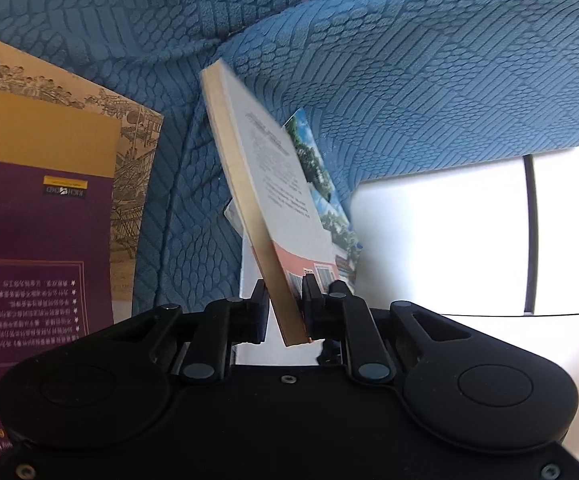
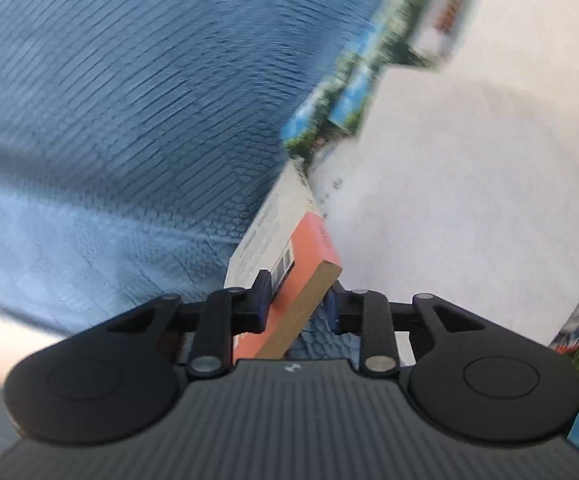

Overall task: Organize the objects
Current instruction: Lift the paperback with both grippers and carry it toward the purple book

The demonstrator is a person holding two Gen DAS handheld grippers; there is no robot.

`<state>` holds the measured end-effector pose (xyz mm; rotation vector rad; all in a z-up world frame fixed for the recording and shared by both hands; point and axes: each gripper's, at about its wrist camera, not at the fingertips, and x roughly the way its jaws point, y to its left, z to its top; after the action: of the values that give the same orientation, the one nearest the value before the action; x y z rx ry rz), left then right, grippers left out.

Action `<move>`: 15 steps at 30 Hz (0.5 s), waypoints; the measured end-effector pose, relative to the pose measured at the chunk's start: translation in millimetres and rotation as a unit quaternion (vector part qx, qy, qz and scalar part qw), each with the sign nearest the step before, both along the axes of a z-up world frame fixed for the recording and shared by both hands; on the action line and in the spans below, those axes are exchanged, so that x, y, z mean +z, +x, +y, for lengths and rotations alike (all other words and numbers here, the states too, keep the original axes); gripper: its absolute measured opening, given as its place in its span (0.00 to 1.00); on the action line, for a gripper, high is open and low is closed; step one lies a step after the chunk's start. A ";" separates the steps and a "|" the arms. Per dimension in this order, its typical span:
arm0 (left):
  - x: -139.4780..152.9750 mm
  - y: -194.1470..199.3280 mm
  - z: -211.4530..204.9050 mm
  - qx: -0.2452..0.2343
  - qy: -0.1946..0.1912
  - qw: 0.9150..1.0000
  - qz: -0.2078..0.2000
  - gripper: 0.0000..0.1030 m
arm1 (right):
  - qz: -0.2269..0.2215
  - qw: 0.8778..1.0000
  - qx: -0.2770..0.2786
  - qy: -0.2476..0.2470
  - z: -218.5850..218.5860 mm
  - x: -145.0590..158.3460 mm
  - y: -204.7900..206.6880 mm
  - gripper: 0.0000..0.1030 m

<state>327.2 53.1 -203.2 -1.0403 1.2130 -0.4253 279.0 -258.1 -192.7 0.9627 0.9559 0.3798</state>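
Observation:
My left gripper [image 1: 285, 304] is shut on a thin white-and-salmon paperback book [image 1: 277, 192], held on edge and tilted above the blue sofa [image 1: 409, 60]. Behind it lies a book with a blue sky and trees cover [image 1: 329, 200]. In the right wrist view my right gripper [image 2: 297, 300] has its jaws around the corner of a white-and-salmon book [image 2: 285, 240] with a barcode; the right pad seems a little off it. The sky-and-trees book [image 2: 341, 92] lies beyond, blurred.
A purple-and-yellow book [image 1: 37, 220] lies on a tan illustrated book [image 1: 133, 152] at the left on the sofa. White floor [image 1: 449, 240] shows to the right of the sofa edge. The right wrist view is motion-blurred.

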 end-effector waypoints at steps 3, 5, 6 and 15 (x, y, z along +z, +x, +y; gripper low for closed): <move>12.8 -9.5 4.5 0.003 0.000 1.000 -0.017 0.18 | -0.035 0.999 0.017 -0.006 1.5 16.2 -7.6 0.25; 20.0 -17.2 4.5 0.002 0.004 1.000 -0.024 0.18 | -0.054 0.998 0.036 -0.027 4.6 28.4 -13.1 0.25; 23.5 -21.8 4.5 0.001 0.007 1.000 -0.026 0.18 | -0.060 0.997 0.041 -0.033 4.5 32.4 -16.4 0.25; 60.2 -49.3 14.5 -0.013 0.002 0.998 -0.060 0.19 | -0.085 0.993 0.069 -0.049 0.8 69.2 -47.0 0.25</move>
<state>277.9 67.6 -142.9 -0.9820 1.1205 -0.4975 232.0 -257.3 -123.5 0.7652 0.8797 0.5177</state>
